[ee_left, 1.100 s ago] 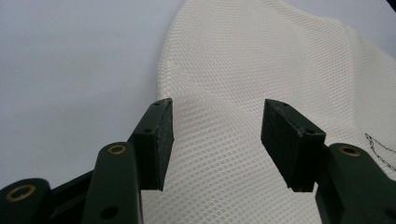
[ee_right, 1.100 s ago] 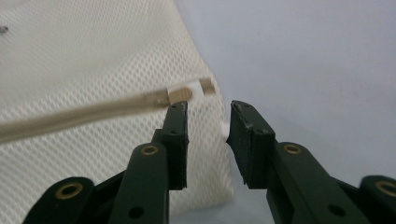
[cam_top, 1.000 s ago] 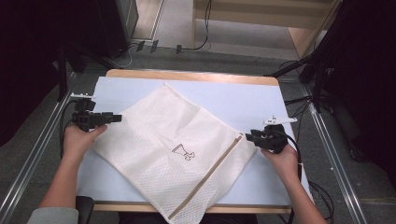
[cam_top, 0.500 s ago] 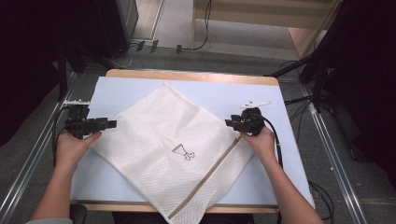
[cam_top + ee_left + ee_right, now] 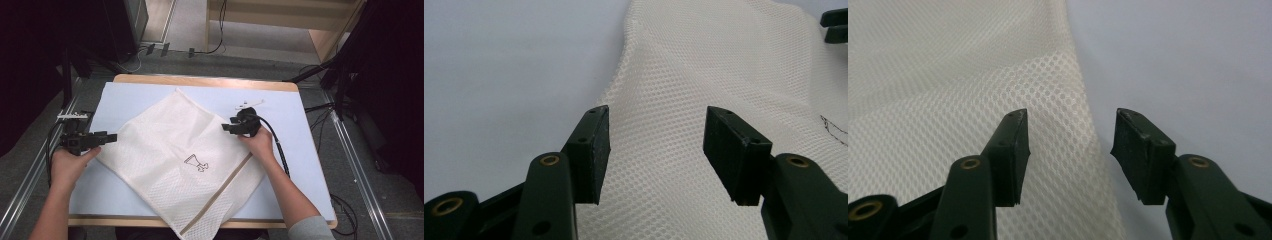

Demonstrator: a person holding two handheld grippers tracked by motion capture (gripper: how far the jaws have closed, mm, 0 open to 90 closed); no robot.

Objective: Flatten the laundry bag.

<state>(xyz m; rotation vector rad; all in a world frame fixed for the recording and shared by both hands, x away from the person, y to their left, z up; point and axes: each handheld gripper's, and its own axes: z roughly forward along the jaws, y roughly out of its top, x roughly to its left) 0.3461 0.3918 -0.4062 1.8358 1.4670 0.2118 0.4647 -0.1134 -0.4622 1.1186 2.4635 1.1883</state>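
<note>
Fingers: my right gripper [image 5: 226, 126] has jaws just opened wide, nothing pinched, the mesh bag's [image 5: 170, 150] right edge lying under the gap. My left gripper [image 5: 111, 137] also stands open, mesh below it, no grip. Bag lies flat as a diamond mid-table on the blue mat [image 5: 295, 150], zipper toward me, a clip drawing [image 5: 196, 163] on it. Both hands low and level, pointing inward at opposite bag edges.

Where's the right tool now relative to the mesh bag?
In the high view the right tool is at the mesh bag's right-hand edge, jaws open, above the zipper.
</note>
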